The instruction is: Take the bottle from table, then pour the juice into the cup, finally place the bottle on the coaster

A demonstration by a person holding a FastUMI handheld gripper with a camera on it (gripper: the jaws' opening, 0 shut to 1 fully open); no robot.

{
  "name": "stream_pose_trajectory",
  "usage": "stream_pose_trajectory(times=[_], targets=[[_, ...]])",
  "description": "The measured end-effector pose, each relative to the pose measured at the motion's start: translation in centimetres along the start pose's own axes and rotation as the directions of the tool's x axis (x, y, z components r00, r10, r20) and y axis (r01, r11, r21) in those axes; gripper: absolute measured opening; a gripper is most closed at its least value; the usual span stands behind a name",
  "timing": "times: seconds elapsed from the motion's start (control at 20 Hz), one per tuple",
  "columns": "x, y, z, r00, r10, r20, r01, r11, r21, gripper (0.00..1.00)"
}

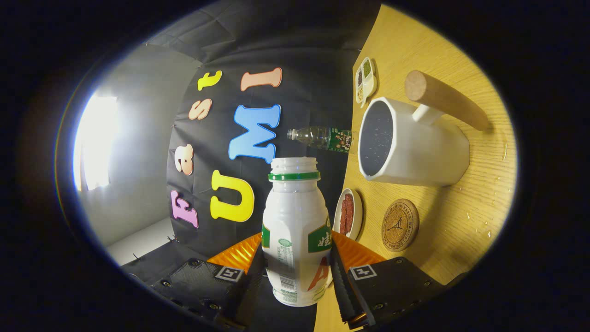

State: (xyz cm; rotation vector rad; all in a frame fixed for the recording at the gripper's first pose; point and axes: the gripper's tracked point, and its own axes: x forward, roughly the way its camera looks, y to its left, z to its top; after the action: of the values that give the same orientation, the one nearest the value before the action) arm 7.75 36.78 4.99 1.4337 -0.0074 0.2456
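- Gripper [297, 269]: both fingers are pressing on the sides of the bottle, clamping its lower body between them
- Bottle [295, 226]: white plastic, green ring at the neck, green label panels; its cap is off and the open mouth is pointing away from the fingers; it is being held tipped over relative to the table, clear of the surface
- Cup [410, 147]: large white mug with a dark speckled inside, standing on the table beyond the fingers, its rim near the mouth of the bottle but not touching it; a round wooden handle [445, 99] is sticking out from its far side
- Coaster [400, 224]: round cork disc with a stamped design, lying flat on the table just beside the cup, nothing sitting on it
- Table [465, 216]: light wood grain, carrying the cup and the coaster
- Small dish [348, 213]: white, holding dark red pieces, sitting near the coaster at the table's edge
- Divided tray [366, 79]: white, three small compartments, lying beyond the cup
- Clear bottle [320, 137]: green label, standing beside the cup at the table's edge
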Motion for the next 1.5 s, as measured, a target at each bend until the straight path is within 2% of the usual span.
stream_pose_trajectory(times=[0.5,0.8,1.5], targets=[[0.15,0.30,-0.12,1.000,0.029,0.006,-0.029,0.997,0.071,0.69],[0.17,0.34,0.00,1.000,0.029,0.003,-0.029,0.996,0.087,0.69],[-0.20,0.08,0.70,0.999,0.035,0.033,-0.041,0.977,0.207,0.69]])
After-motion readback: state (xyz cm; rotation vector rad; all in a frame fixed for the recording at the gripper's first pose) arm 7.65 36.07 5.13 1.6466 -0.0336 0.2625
